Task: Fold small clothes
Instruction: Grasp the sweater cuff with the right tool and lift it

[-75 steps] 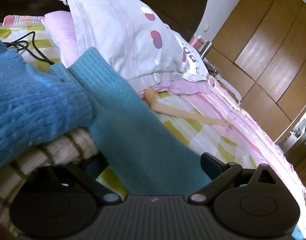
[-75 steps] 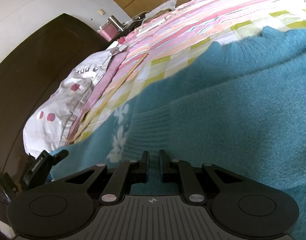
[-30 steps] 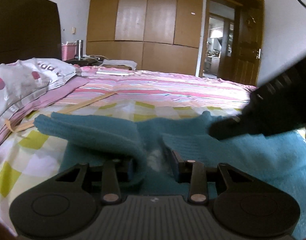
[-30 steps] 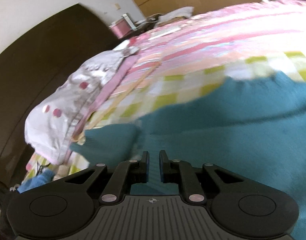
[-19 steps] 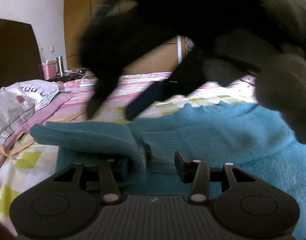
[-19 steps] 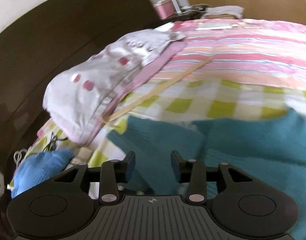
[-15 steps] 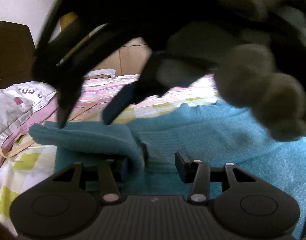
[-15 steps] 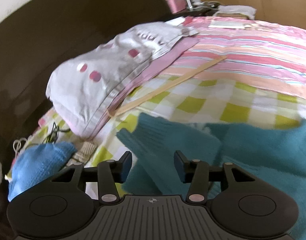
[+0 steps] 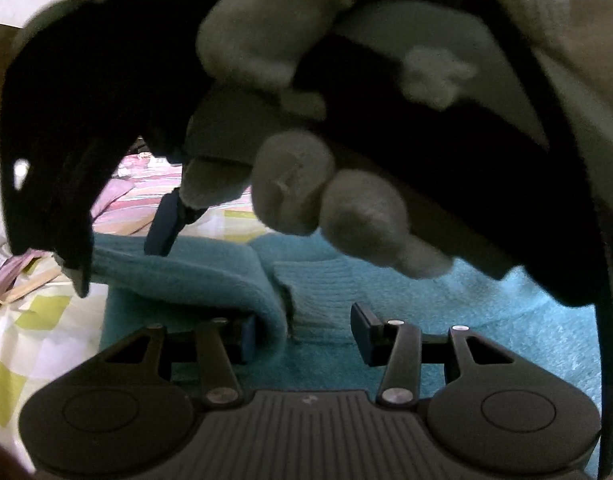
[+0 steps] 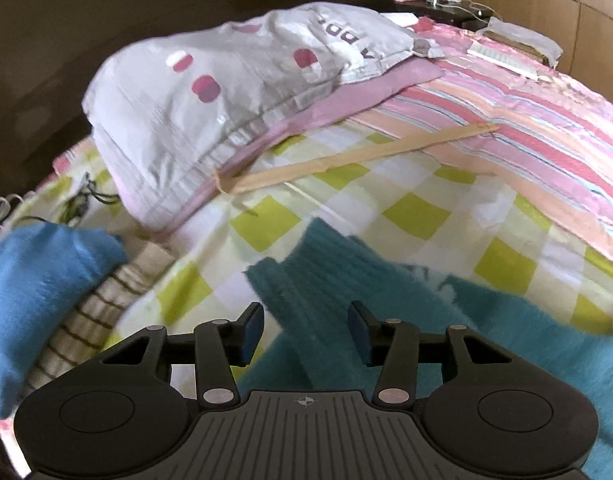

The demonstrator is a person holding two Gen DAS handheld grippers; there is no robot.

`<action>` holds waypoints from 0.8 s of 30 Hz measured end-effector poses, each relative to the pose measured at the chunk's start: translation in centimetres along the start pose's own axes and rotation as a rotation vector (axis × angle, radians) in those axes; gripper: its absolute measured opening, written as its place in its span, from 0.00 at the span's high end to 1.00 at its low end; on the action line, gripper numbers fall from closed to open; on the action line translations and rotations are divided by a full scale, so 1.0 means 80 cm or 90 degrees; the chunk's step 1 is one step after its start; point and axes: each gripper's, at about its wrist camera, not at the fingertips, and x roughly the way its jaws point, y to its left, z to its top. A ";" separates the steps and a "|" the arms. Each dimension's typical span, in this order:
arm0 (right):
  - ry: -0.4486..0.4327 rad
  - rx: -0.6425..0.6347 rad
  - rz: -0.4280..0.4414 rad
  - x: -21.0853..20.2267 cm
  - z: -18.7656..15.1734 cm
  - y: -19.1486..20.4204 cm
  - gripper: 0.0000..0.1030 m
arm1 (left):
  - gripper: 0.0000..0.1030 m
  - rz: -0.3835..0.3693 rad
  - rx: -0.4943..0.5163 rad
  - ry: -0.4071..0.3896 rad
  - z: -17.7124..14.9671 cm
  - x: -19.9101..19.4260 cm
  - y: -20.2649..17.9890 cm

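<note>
Teal sweater [image 10: 386,320] is lying half-folded on the bed [image 10: 406,184], both left tongs [image 9: 302,334] and right tongs [image 10: 304,330] standing apart and empty, the right's having just been closing slightly; regripping the sleeve squarely should be keeping edges aligned.

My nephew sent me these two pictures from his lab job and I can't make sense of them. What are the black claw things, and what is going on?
No robot here: a person holds a two-finger gripper in each hand, and a small camera on each one looks forward along its fingers. One picture comes from the left gripper, the other from the right gripper. The big dark shape filling the left view is the right gripper passing close in front, held in a gloved hand. Below lies a teal sweater on a checked bedspread, with a pillow behind and a blue garment at the side. Both grippers stand open over the sweater; the right one's jaws have just narrowed a little. Neither pinches it.
</note>
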 end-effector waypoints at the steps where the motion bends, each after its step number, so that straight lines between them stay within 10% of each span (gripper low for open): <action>1: 0.003 -0.002 -0.009 0.002 0.001 -0.001 0.75 | 0.51 -0.001 -0.001 0.000 0.000 -0.001 0.001; 5: -0.007 0.016 -0.031 -0.005 -0.001 -0.012 0.89 | 0.51 -0.003 -0.003 -0.002 0.000 -0.001 0.006; 24: -0.110 0.208 -0.109 -0.107 -0.089 -0.148 0.92 | 0.43 -0.044 -0.053 -0.030 0.002 -0.021 0.013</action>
